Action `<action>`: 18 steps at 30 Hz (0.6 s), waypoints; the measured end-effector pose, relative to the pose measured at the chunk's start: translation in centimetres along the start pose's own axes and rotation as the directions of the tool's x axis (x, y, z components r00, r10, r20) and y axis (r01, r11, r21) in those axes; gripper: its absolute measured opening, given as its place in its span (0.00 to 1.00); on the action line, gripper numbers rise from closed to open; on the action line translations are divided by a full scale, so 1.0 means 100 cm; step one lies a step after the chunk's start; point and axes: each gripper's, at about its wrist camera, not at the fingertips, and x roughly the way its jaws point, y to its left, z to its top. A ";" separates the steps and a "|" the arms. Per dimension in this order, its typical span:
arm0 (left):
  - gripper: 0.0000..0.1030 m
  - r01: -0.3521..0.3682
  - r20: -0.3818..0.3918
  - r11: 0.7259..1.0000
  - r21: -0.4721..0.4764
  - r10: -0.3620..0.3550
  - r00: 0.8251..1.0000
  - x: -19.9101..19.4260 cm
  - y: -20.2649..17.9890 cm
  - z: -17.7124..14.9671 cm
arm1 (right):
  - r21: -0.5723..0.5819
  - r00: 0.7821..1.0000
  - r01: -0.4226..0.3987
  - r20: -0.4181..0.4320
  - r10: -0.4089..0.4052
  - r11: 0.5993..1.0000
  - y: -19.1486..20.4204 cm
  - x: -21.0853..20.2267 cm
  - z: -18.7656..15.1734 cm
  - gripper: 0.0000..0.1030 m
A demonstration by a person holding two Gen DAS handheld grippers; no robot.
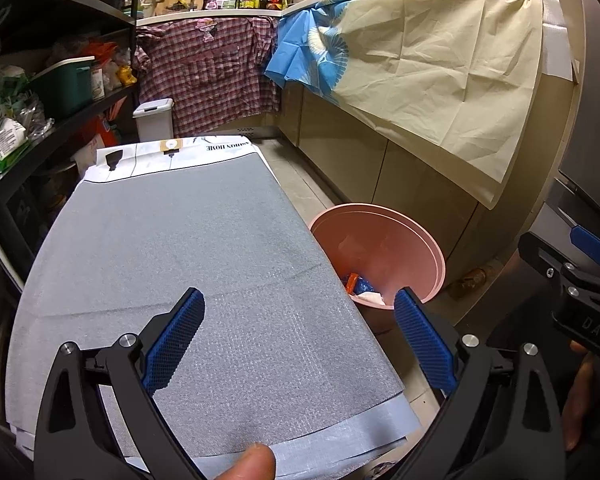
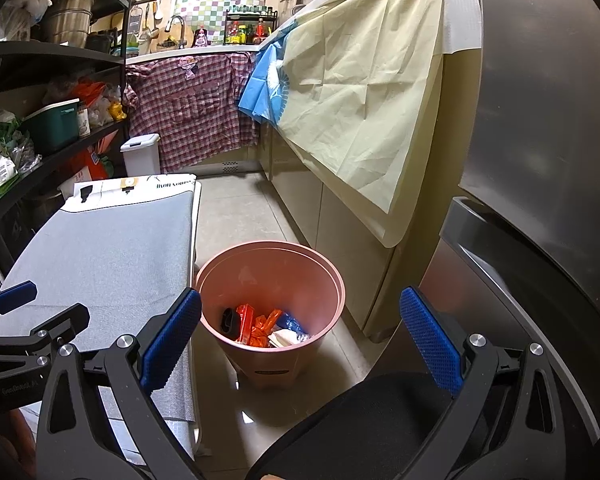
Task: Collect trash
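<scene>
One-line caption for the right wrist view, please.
Right gripper, jaws open and empty, hangs above the pink bin holding orange and blue wrappers, beside the grey-covered table.

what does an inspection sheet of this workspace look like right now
surface: grey table mat bare, with no trash visible on it
job's things: pink bin on the tiled floor right of the table; orange and blue wrappers, white paper and a dark item inside
clutter: shelf rack on the left crowded with bags, a green box and pots
grippers: left tongs open over the mat, empty; right tongs open above the bin, empty
cables: nothing seen
surroundings: plaid shirt and cream cloth hang over the counter fronts; small white bin by the far wall; steel fridge on the right
</scene>
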 end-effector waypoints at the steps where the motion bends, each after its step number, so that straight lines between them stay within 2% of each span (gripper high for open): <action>1: 0.90 0.000 -0.001 1.000 -0.004 0.000 1.000 0.000 0.000 0.000 | -0.001 1.000 0.000 0.001 0.000 1.000 0.000 0.000 0.000 0.95; 18: 0.90 0.006 -0.002 1.000 -0.002 -0.006 1.000 -0.001 0.002 -0.002 | 0.000 1.000 0.001 0.002 -0.001 1.000 0.000 -0.001 0.000 0.95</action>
